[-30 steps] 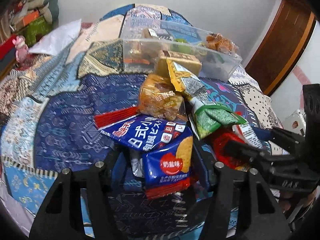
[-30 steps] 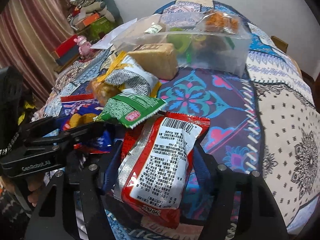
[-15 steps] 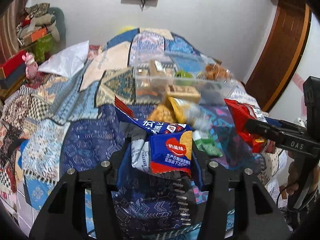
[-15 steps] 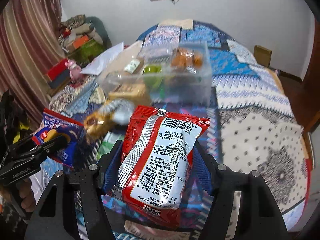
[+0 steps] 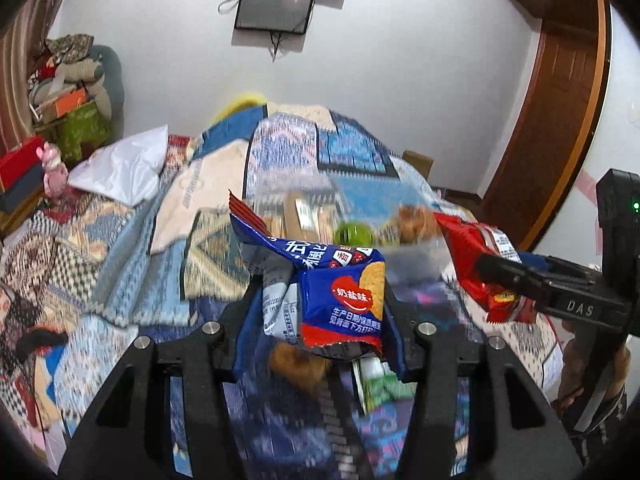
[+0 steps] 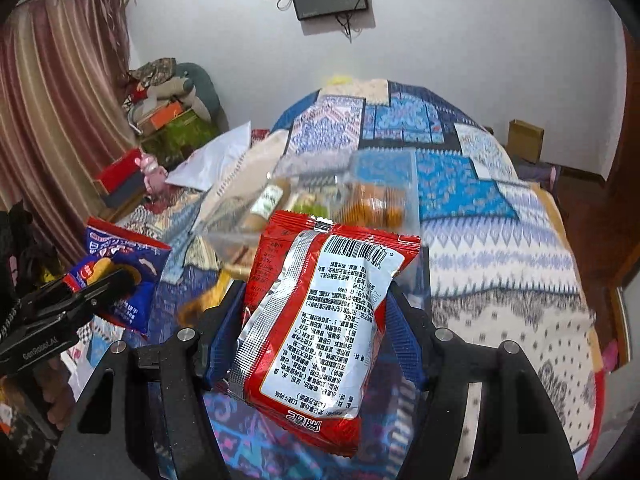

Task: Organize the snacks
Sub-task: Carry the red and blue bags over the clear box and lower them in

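Note:
My left gripper [image 5: 320,320] is shut on a blue biscuit packet [image 5: 340,300] and holds it up above the bed. My right gripper [image 6: 316,320] is shut on a red snack packet [image 6: 320,320], white label facing me, also lifted. Each shows in the other view: the red packet [image 5: 476,264] at the right, the blue packet [image 6: 120,272] at the left. A clear plastic box [image 6: 344,196] with several snacks inside stands on the bed beyond both packets; it also shows in the left wrist view [image 5: 352,216]. Loose snacks [image 5: 300,360] lie on the bed below the left gripper.
A patterned blue quilt [image 6: 480,208] covers the bed. A white pillow [image 5: 120,168] lies at the left. Boxes and a pink toy [image 6: 150,172] crowd the left side by the curtain. A wooden door [image 5: 560,120] is at the right, a cardboard box [image 6: 524,136] by the far wall.
Both grippers have risen from the snack pile with their packets and now sit higher, nearer the clear box. The other loose snacks stayed on the bed.

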A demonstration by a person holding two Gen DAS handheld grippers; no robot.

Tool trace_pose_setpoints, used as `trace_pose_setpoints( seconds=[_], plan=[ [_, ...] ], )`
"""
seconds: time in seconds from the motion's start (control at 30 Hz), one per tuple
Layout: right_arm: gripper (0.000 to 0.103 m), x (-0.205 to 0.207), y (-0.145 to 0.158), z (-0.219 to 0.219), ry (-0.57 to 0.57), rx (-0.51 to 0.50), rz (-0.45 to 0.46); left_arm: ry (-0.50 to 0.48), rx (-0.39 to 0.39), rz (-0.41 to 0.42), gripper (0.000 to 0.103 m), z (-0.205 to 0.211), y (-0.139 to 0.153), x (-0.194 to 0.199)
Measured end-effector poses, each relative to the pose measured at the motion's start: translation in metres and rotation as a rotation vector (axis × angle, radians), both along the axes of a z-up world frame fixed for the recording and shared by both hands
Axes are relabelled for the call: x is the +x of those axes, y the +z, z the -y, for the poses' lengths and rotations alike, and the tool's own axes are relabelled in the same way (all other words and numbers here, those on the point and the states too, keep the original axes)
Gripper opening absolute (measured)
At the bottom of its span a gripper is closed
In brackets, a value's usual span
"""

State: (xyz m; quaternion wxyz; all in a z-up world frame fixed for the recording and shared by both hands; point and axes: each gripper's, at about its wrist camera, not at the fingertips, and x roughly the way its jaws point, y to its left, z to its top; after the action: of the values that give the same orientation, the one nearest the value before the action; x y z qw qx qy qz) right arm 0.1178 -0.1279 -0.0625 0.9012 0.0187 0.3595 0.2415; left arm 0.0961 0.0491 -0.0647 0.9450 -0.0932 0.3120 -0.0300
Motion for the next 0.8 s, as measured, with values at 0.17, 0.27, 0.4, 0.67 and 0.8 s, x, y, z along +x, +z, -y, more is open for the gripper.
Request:
trace_pose_setpoints(
  seconds=[0.17,0.27,0.4,0.67,0.8],
  plan=[
    [0.064,0.024,0.011,-0.007,-0.007,0.018,0.025,0.002,-0.003,0.030,0.052,-0.007,0.014,0.031],
    [0.064,0.038,0.016,-0.012,-0.005,0.023,0.034,0.011,0.008,0.040,0.052,-0.012,0.017,0.050],
    [0.064,0.058,0.017,-0.025,0.002,0.021,0.039,0.016,-0.003,0.032,0.052,-0.017,0.013,0.075],
    [0.064,0.098,0.003,-0.045,0.006,0.005,0.001,-0.010,-0.016,-0.020,0.052,-0.016,-0.008,0.129],
    [0.064,0.114,-0.003,-0.051,0.004,-0.015,-0.013,-0.039,0.000,-0.041,0.052,-0.008,-0.021,0.151]
  ],
)
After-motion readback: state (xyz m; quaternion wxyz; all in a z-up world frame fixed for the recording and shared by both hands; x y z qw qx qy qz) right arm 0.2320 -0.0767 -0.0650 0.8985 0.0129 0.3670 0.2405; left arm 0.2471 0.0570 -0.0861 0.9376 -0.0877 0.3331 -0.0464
